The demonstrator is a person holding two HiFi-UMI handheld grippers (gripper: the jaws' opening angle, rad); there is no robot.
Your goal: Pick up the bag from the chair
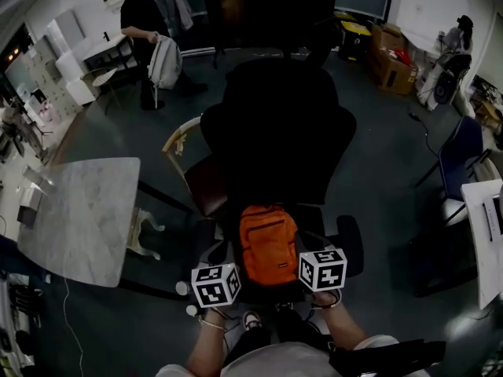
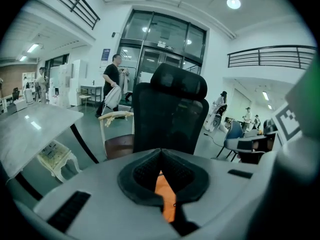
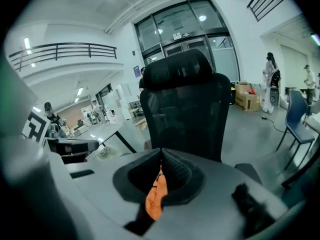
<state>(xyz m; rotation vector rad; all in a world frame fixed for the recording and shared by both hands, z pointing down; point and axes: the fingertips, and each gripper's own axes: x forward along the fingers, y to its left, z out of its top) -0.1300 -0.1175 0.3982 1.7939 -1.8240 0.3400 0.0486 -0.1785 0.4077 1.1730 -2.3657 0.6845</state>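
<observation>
An orange backpack point(image 1: 268, 244) lies flat on the seat of a black mesh office chair point(image 1: 275, 124), its top toward the backrest. My left gripper point(image 1: 222, 275) is at the bag's near left corner and my right gripper point(image 1: 318, 264) at its near right corner, both above it. In the left gripper view the left gripper point(image 2: 160, 156) is shut, facing the backrest point(image 2: 170, 119); a strip of the bag point(image 2: 165, 199) shows through the slit under the pads. The right gripper point(image 3: 161, 159) is likewise shut, with the bag's orange fabric point(image 3: 154, 204) below it and the chair point(image 3: 185, 109) ahead.
A marble-topped table point(image 1: 82, 218) stands to the left, with a wooden armchair point(image 1: 196, 181) tucked between it and the office chair. A blue chair point(image 1: 460, 159) and a white desk point(image 1: 487, 234) are on the right. A person point(image 1: 145, 22) stands far back left; cardboard boxes point(image 1: 393, 61) sit back right.
</observation>
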